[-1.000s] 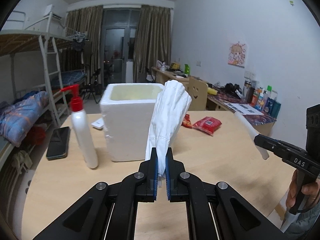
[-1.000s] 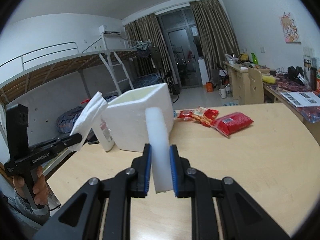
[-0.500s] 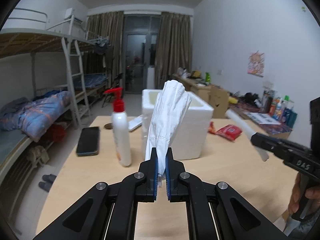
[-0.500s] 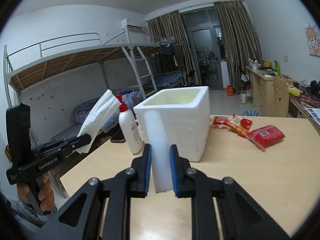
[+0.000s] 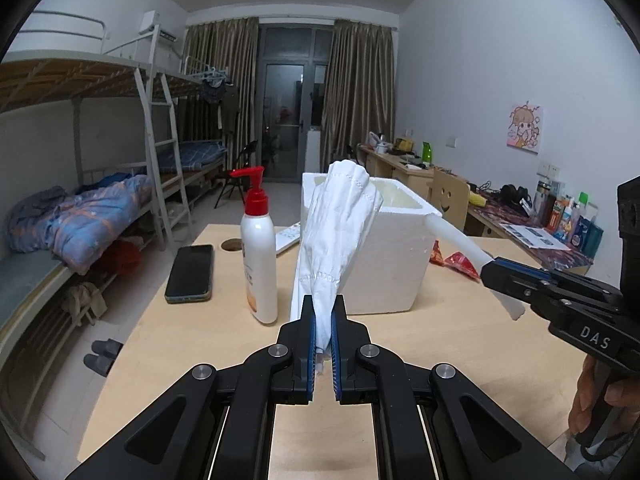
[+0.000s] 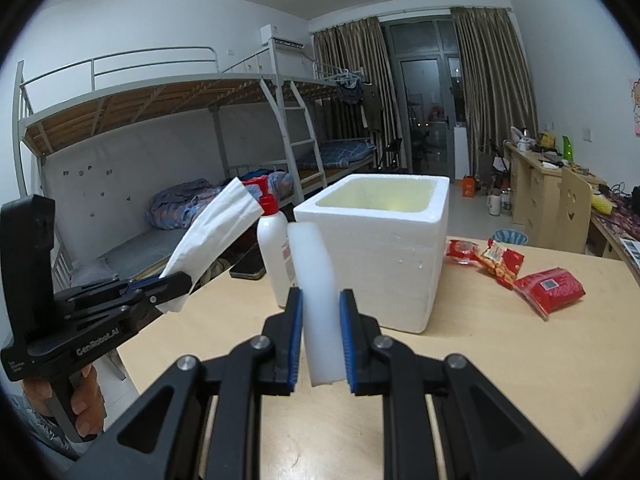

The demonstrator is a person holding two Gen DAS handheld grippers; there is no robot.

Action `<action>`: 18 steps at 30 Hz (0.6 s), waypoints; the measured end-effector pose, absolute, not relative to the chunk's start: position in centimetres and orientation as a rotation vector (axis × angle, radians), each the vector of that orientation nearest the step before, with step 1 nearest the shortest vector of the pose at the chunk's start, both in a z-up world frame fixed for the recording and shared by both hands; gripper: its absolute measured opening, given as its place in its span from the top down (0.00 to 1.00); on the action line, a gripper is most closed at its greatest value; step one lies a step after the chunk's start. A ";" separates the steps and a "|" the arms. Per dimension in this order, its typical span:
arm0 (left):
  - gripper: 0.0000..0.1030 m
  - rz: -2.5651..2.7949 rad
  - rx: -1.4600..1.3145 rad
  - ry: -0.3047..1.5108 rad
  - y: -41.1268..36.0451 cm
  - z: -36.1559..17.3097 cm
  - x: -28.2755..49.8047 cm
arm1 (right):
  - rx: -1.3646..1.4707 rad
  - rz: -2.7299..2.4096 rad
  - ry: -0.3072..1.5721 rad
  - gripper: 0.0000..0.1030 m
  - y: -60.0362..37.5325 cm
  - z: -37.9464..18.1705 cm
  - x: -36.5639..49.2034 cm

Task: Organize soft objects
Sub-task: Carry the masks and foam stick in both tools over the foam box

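**Grippers loaded, foam box ahead**

Left gripper clenched on a white cloth, crumpled and stitched along its seams, standing up from the blue pads in a soft fan. Right gripper grasps a white foam strip, smooth, flat-sided, rounded at the top, upright between its pads. Both are held above a pale wooden table. Just beyond stands a square styrofoam box, thick-walled, grainy, open-topped, yellowish inside. Beside it, a white pump bottle with a red head; further left, a dark phone lying flat. Red glossy snack packets lie to the box's right, apart from it.
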State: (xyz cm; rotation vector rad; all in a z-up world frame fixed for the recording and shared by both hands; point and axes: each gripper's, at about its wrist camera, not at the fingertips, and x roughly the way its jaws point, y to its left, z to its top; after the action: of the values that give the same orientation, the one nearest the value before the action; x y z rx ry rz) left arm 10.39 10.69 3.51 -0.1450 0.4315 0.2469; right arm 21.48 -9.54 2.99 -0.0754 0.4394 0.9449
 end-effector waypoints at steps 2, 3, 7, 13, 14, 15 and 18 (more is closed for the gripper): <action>0.94 0.243 -0.144 0.426 10.7 3.8 10.6 | -0.077 0.943 0.433 0.79 -9.4 3.3 21.5; 0.94 0.243 -0.141 0.421 10.6 4.1 10.7 | -0.079 0.941 0.429 0.79 -9.4 3.6 21.6; 0.94 0.242 -0.116 0.391 10.2 5.5 11.0 | -0.082 0.931 0.406 0.79 -9.2 4.6 21.5; 0.94 0.244 -0.093 0.367 10.2 7.9 12.0 | -0.079 0.912 0.386 0.79 -9.2 6.7 22.3; 0.94 0.240 -0.100 0.372 10.3 8.2 12.4 | -0.079 0.912 0.383 0.79 -9.3 6.9 22.5; 0.94 0.232 -0.105 0.376 10.4 8.4 12.6 | -0.079 0.912 0.379 0.79 -9.2 7.3 22.7; 0.94 0.225 -0.108 0.383 10.5 8.9 13.6 | -0.081 0.909 0.376 0.79 -8.8 7.9 23.2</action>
State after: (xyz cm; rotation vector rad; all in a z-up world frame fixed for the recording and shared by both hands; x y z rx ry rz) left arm 13.61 10.54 8.85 -0.1083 0.3834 0.2253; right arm 23.21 -8.80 7.93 -0.0806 0.3760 0.9091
